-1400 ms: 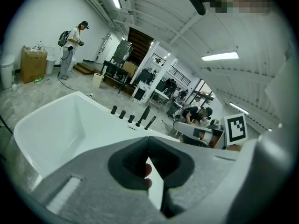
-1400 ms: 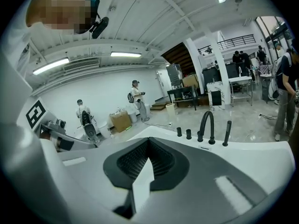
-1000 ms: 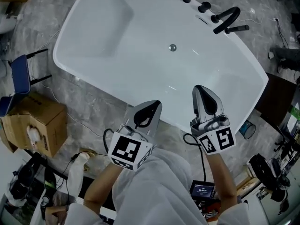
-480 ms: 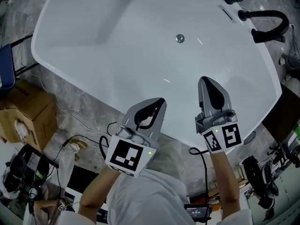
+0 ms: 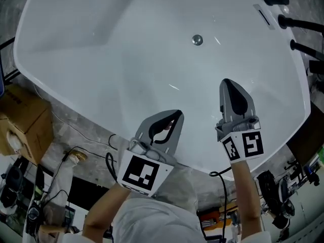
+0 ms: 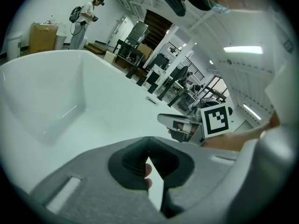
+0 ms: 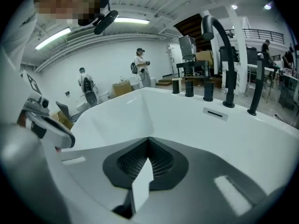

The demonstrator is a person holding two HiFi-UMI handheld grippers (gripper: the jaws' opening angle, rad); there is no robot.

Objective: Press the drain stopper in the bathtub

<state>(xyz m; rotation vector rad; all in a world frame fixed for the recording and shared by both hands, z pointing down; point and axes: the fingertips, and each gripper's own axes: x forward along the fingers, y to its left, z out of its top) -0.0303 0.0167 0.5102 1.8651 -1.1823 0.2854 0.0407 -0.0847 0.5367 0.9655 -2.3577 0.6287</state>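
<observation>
Head view, looking steeply down: a person leans over a white bathtub (image 5: 91, 75) with a two-jaw tool in each hand, both held above its near rim. The left gripper (image 5: 175, 115) and the right gripper (image 5: 229, 83) point into the basin side by side, the right reaching a little farther in. The drain stopper (image 5: 197, 40), a small round metal disc on the tub floor, lies ahead of both tips and between their lines, well apart from either.

Left gripper view: the left gripper (image 6: 148, 141) has its jaw tips pressed together, with nothing held; only the white tub wall (image 6: 70, 92) lies beyond them, and the right gripper (image 6: 187, 127) shows off to its right. Right gripper view: the right gripper (image 7: 148, 143) is likewise closed at the tips and empty.

Beyond the right gripper, on the far rim, stand a black faucet (image 7: 217, 31) and a row of black knobs (image 7: 189, 87), with an overflow slot (image 7: 216, 113) just below them. Left of the left gripper, outside the tub, a cardboard box (image 5: 20, 120) sits on the grey floor (image 5: 76, 130).
</observation>
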